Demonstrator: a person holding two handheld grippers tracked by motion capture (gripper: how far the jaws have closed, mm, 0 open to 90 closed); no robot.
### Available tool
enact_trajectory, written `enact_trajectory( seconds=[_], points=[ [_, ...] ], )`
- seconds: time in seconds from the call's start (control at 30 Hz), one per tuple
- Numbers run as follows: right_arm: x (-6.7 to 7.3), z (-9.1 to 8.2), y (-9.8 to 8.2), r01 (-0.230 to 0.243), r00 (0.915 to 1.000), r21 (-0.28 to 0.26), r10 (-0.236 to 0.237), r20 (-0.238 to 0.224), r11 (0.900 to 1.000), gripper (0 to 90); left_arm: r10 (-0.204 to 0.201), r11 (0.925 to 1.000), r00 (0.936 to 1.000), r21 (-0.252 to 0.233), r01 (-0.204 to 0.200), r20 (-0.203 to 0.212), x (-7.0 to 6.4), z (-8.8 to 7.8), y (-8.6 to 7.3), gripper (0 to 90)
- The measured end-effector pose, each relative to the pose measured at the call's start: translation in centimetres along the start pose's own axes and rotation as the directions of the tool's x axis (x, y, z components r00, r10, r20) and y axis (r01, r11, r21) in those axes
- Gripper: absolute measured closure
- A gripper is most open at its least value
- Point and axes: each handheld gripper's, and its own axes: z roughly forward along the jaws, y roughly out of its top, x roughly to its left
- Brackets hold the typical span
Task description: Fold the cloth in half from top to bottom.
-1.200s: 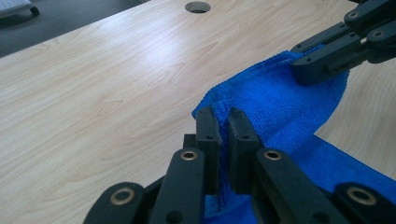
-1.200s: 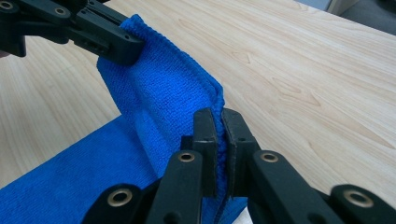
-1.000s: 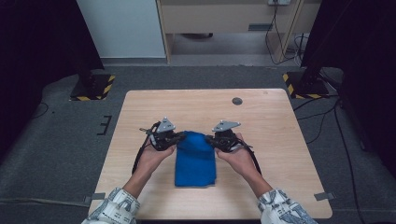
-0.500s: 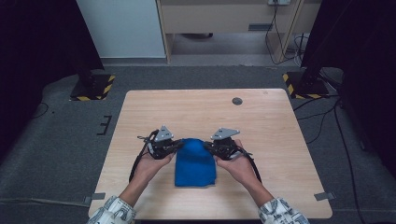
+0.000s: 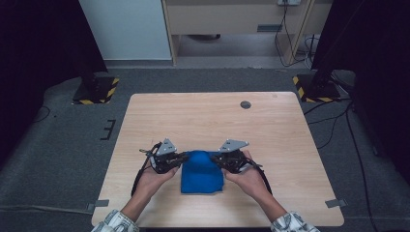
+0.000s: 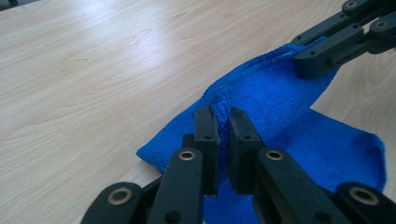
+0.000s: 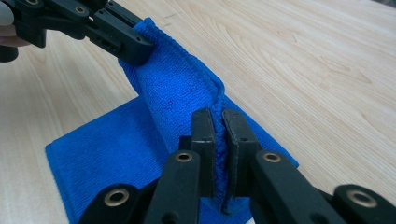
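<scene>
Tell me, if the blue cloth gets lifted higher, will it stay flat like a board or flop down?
Probably flop: the blue cloth already sags between the left gripper and the right gripper, which pinch its raised edge. It looks light, since a thin pinch holds the edge up. Its fuzzy surface likely won't slip out easily.
</scene>
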Motion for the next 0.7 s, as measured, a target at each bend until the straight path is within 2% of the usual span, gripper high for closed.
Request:
enact_trajectory(
  seconds=[0.33, 0.47, 0.7],
  points=[
    [0.7, 0.0, -2.1, 0.003, 0.9998, 0.026, -0.002, -0.020, 1.000, 83.1, 0.009, 0.9994, 0.9993, 0.033, -0.010, 0.037, -1.2, 0.1, -1.6, 81.7],
    [0.7, -0.3, -2.3, 0.007, 0.9998, 0.025, -0.007, -0.021, 1.000, 82.5, -0.005, 0.9993, 0.9988, 0.037, 0.003, 0.049, -1.3, 0.2, -2.1, 79.8],
    [1.2, -0.6, -2.7, 0.012, 0.9991, 0.033, -0.011, -0.042, 0.999, 81.3, 0.005, 0.9985, 0.9984, 0.054, -0.008, 0.057, -1.8, -0.1, -2.7, 78.3]
  ],
)
